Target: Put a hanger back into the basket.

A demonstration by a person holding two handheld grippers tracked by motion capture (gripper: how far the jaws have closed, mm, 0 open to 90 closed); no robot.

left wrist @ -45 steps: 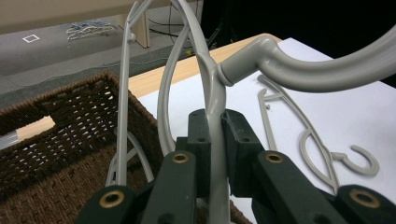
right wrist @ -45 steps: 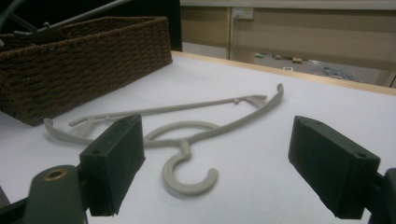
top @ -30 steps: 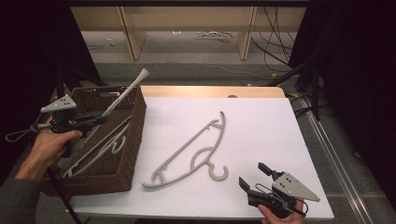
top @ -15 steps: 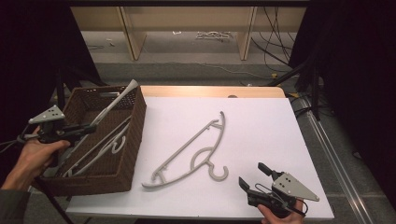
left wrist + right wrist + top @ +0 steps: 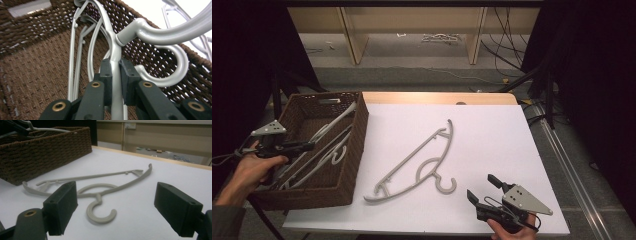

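Brown wicker forms the basket (image 5: 354,150) at the left edge of the white table (image 5: 492,135), and several grey plastic hangers lie inside it, slanting from its near left corner toward its far right corner. Over the basket's left rim the left claw (image 5: 304,146) is held level by a hand (image 5: 249,170), with its grey three-cornered plate on top. The left gripper view shows its two black jaws pressed against the thin stem of one grey hanger (image 5: 115,62), just below the point where the stem joins the curved hook, so this claw is clamped on that hanger; the hook curls off to the right above the basket's woven wall, and the other hangers rest on the woven floor behind it. To the right of the basket, near the middle of the table, a beige hanger (image 5: 412,167) lies flat and well apart from both claws, its hook pointing toward the near right. At the near right edge of the table the right claw (image 5: 484,189) sits low in the other hand, its jaws spread wide with nothing between them, facing the beige hanger's hook (image 5: 100,213).
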